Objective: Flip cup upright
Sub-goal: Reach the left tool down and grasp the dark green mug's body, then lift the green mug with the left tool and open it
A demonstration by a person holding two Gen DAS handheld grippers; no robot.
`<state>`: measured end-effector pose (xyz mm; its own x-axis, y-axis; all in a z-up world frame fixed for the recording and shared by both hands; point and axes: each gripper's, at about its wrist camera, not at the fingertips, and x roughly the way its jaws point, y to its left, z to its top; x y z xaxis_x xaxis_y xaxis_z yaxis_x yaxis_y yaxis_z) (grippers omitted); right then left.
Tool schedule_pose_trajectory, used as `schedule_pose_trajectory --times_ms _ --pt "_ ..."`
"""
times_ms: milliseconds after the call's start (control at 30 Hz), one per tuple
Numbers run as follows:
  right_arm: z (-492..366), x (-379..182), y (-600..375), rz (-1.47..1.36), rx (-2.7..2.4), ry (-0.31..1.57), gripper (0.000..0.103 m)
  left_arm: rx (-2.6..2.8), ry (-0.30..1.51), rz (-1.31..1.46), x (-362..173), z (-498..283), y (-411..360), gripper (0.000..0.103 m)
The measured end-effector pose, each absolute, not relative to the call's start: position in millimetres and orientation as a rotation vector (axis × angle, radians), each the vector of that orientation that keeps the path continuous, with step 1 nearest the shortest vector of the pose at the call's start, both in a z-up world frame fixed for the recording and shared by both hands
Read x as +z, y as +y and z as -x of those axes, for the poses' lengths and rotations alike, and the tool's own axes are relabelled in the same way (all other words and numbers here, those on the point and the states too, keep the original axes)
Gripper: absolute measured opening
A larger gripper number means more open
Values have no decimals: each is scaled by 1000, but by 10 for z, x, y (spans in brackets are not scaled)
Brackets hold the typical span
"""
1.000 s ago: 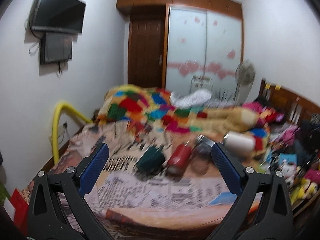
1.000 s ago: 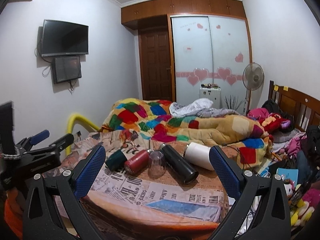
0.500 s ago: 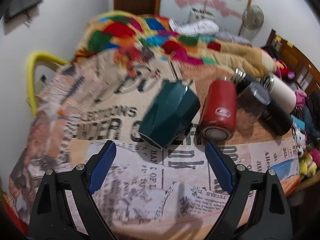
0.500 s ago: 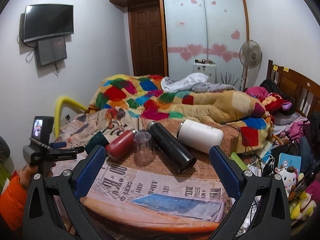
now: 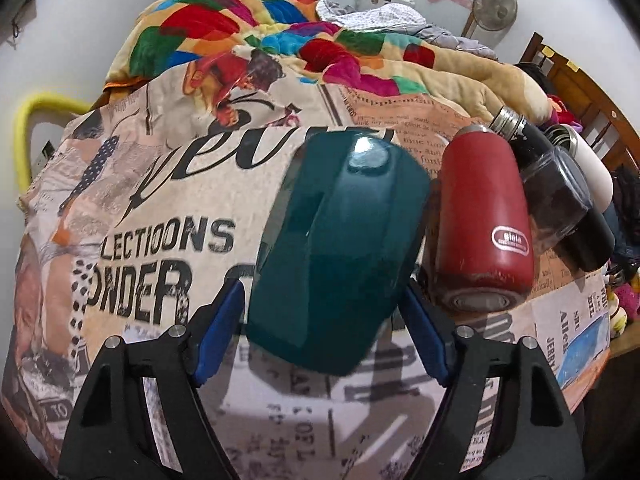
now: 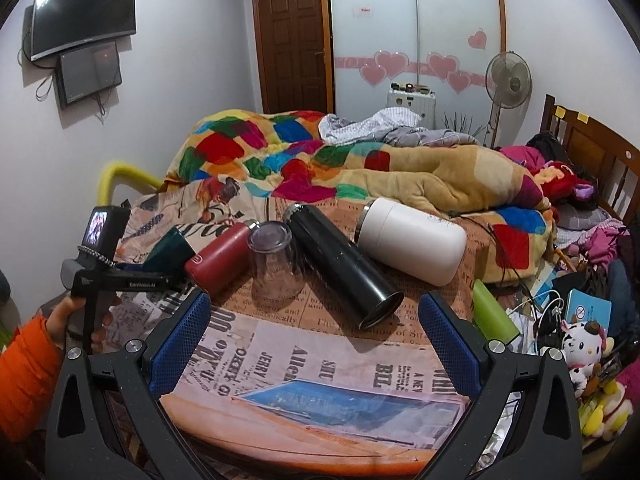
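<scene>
Here, teal cup (image 5: 336, 248) between left gripper (image 5: 320, 332) fingers (image 5: 218, 332).

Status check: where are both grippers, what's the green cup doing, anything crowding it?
Left gripper open, blue pads flanking the green cup, contact unclear. Cup on its side. Right gripper open, empty. Red bottle close beside the cup.

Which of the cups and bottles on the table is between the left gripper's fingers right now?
The dark green cup, leftmost in the row. The left gripper straddles it; the red bottle lies beside it, outside the fingers.
</scene>
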<state>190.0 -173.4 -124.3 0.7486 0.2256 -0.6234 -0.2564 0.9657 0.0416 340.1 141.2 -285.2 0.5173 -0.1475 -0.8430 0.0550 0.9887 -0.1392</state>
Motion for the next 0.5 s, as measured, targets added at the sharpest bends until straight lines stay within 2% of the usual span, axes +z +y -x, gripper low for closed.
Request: schedule_pose_trajectory --times_ms 67,133,500 --pt "-1924 -1263 -1724 49 264 683 103 -124 1007 91 -2846 -3446 1402 75" --pt "-1934 -1280 -1716 51 264 686 103 -125 1000 88 -2844 -3493 1404 68" --pt "-1929 -1274 -1677 58 275 688 103 -40 967 46 -2841 -3389 1385 67"
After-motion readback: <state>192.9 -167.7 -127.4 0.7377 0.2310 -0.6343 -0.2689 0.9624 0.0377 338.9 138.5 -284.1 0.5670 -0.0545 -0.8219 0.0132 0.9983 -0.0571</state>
